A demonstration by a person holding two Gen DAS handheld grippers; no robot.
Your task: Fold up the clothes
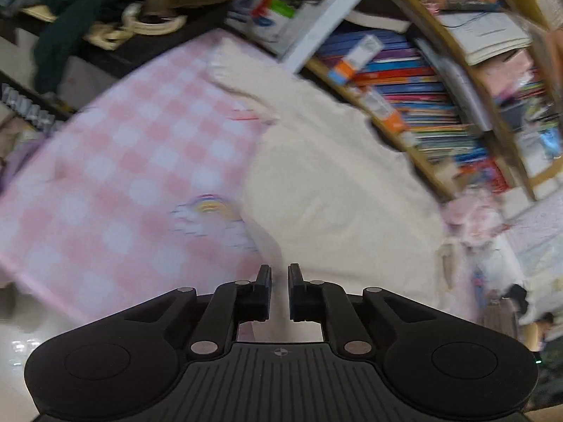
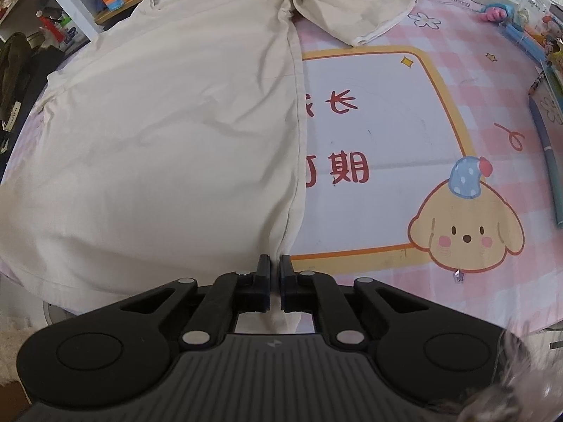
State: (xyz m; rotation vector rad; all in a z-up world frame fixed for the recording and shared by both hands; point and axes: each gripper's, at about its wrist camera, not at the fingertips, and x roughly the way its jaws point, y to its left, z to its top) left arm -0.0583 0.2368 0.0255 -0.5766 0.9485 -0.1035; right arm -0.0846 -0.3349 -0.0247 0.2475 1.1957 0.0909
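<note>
Cream shirt [image 2: 158,123] spread on pink mat [image 2: 457,35], both grippers [image 1: 279,274] [image 2: 275,267] pinching hem, left view blurred, far sleeve hidden.

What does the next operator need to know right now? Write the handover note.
Left gripper: fingers nearly shut, pinching the shirt at its near hem.
Right gripper: shut on the shirt's near hem, at its side seam.
Shirt: spread flat on the pink checked mat, sleeve out to the side at the far end.
Done: both near corners gripped.
Left: every fold; none shows yet.
</note>
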